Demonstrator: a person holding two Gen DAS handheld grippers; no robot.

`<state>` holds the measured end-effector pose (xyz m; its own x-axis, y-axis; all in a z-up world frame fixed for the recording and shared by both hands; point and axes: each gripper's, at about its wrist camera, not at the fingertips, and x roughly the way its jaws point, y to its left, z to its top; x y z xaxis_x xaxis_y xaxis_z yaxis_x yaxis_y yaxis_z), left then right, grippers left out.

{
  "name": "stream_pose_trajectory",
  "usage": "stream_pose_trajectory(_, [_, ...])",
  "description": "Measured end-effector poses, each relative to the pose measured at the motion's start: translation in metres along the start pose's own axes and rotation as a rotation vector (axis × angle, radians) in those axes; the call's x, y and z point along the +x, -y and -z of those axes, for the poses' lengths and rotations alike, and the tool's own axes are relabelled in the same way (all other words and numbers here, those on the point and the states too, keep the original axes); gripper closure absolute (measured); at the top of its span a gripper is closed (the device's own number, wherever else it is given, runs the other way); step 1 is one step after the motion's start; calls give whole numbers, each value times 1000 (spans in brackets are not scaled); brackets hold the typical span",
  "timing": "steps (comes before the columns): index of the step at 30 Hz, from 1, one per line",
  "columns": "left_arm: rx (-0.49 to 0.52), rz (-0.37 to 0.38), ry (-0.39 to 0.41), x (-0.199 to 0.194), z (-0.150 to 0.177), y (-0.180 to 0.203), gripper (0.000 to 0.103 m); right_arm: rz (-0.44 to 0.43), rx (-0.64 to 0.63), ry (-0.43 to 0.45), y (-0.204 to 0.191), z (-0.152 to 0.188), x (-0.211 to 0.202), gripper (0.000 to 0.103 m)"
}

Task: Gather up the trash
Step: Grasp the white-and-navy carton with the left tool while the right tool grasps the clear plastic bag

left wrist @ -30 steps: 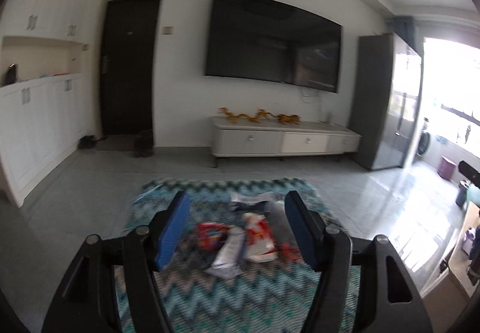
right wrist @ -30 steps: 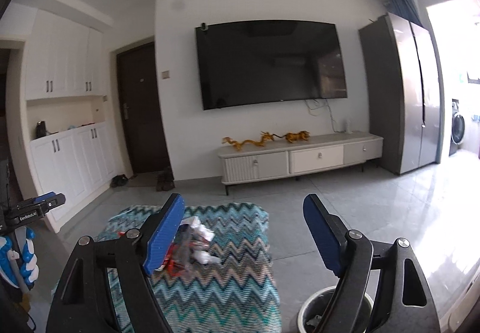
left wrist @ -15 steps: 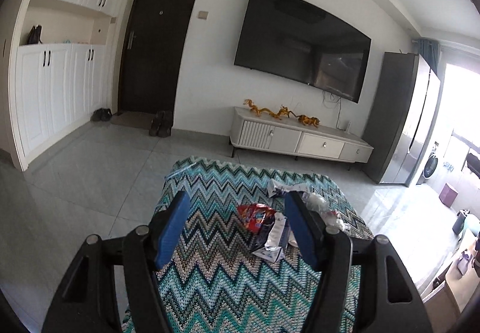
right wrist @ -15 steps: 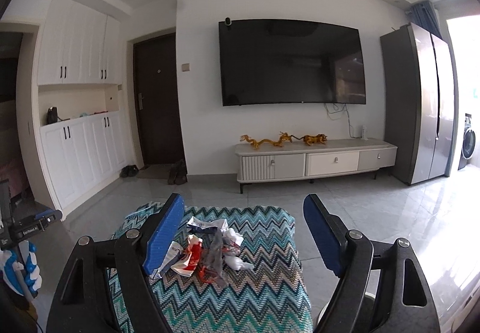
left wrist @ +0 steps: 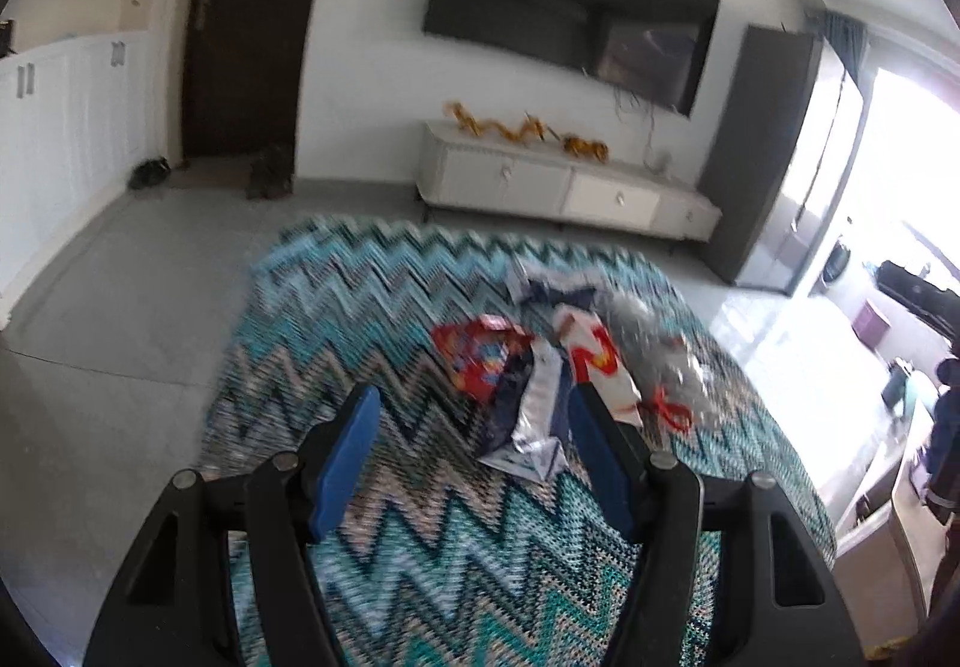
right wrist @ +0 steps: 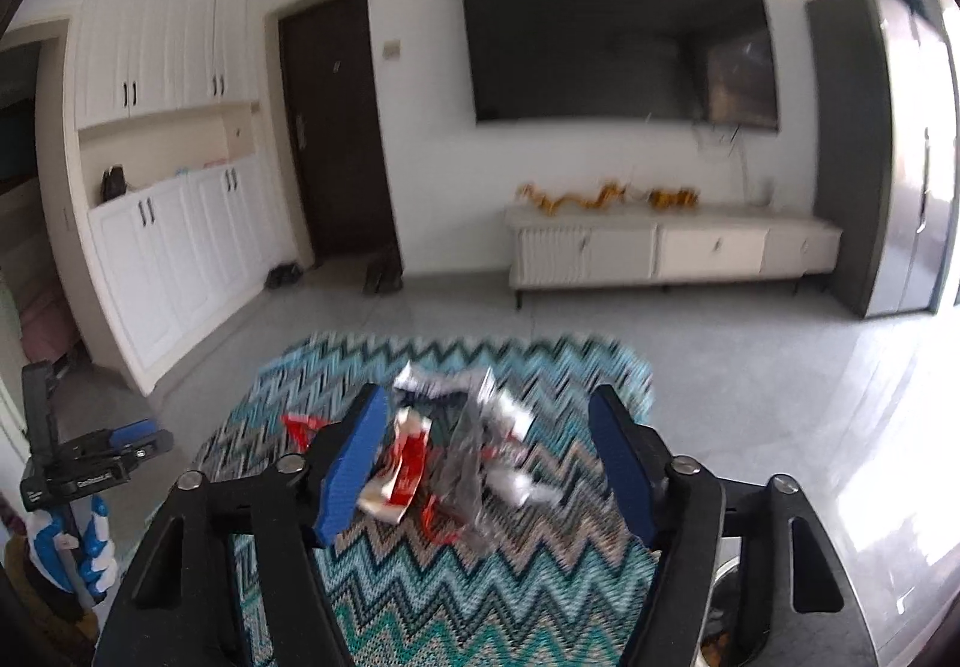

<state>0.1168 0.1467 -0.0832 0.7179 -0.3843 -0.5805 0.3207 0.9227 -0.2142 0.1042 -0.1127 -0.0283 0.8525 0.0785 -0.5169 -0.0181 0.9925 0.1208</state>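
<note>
My left gripper (left wrist: 474, 442) hangs above the near part of a teal, white and black zigzag-patterned woven rug (left wrist: 372, 307), its two blue-padded fingers standing apart with nothing between them but bare rug. My right gripper (right wrist: 489, 457) is tipped toward the same rug; its jaws have just been closing, yet they stand well apart, and the trash seen between them lies on the rug beyond the tips, not pressed by either pad.

The trash is one loose pile at the middle of the rug, slightly right of centre from my left hand. Left to right I count: one crumpled red foil snack bag with a blue and yellow print (left wrist: 480, 361); one flat silvery-white wrapper with dark blue edges (left wrist: 534, 421); one white wrapper with red and yellow marks (left wrist: 594, 361); one crinkled clear plastic bag (left wrist: 654, 343) with a red strip at its near end. Behind them, on the far side, lies one white and dark blue torn packet (left wrist: 552, 289). Blur keeps me from counting smaller scraps.

From my right hand the pile reads as red and white wrapper (right wrist: 408, 463), then clear plastic (right wrist: 468, 463), then crumpled silver foil (right wrist: 516, 481).

Beyond the rug, one long white low cabinet (left wrist: 564, 187) stands against the far wall beneath one large black wall-mounted television (left wrist: 564, 0).
</note>
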Motion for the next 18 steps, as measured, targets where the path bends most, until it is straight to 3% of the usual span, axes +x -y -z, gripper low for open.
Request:
stream_pose_trajectory(8, [39, 30, -180, 92, 15, 22, 52, -114, 17, -245, 3, 48, 119, 47])
stream_pose_trajectory(15, [47, 31, -274, 134, 22, 25, 58, -160, 34, -354, 11, 75, 173, 50])
stream_pose_trajectory(18, [32, 42, -277, 137, 21, 22, 61, -184, 43, -391, 13, 84, 191, 52])
